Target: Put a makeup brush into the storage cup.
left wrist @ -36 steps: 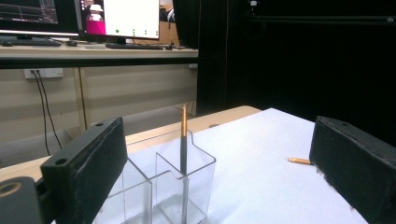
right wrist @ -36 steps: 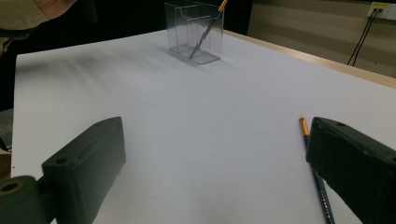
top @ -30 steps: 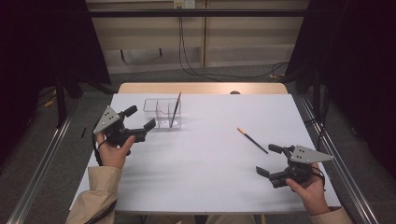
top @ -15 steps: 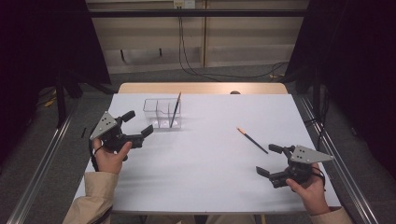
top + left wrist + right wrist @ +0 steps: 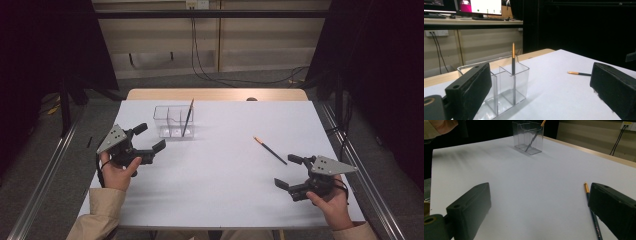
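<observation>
A clear plastic holder (image 5: 172,121) with compartments stands on the white table (image 5: 225,170) at the back left. A dark pencil with an orange end (image 5: 187,118) leans in its right compartment, also seen in the holder (image 5: 509,82) as the pencil (image 5: 513,58) and in the holder (image 5: 527,136). A second pencil (image 5: 270,150) lies flat right of centre, pencil (image 5: 592,213), pencil (image 5: 579,73). My left gripper (image 5: 150,137) is open, held at the table's left, short of the holder. My right gripper (image 5: 289,171) is open near the front right, just below the loose pencil.
A wooden strip (image 5: 215,94) runs along the table's far edge. Cables (image 5: 200,60) hang on the wall behind. Metal rails (image 5: 45,180) flank the table on both sides. A monitor and keyboard (image 5: 479,7) sit on a desk beyond.
My left gripper has drawn back toward the near left, away from the holder. The right gripper and both pencils have stayed put.
</observation>
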### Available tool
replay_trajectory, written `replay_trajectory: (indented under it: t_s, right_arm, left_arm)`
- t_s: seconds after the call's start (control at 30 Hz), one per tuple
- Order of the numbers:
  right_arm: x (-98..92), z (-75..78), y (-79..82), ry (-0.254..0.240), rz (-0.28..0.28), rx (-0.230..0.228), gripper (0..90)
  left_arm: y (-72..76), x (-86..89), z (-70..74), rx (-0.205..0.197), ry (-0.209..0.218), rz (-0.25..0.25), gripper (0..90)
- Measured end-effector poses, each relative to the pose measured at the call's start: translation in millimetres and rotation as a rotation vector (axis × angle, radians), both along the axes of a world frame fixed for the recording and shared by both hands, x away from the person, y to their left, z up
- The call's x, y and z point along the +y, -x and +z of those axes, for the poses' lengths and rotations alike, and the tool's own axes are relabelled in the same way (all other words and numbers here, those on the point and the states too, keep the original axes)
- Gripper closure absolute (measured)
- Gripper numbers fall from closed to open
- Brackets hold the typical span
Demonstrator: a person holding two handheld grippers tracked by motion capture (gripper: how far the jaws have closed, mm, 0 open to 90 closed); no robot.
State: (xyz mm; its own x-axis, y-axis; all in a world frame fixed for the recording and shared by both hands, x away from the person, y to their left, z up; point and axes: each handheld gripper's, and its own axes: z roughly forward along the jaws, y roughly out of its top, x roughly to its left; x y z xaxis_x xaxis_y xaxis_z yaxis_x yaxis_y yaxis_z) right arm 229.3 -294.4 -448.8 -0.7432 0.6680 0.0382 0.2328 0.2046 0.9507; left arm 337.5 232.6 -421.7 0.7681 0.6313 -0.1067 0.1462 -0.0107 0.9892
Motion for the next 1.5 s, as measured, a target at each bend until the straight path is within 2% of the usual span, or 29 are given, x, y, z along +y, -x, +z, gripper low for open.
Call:
replay_trajectory:
  t_s: [0.37,1.5]
  right_arm:
    - [1.9,-0.5,-0.7,0.002,0.003,0.002,4.2]
    - [3.0,-1.0,-2.2,0.007,-0.004,0.002,4.1]
  left_arm:
    - [7.2,2.2,-1.4,0.0,-0.013,-0.028,3.1]
    - [33.3,18.1,-4.5,0.013,-0.039,-0.052,2.6]
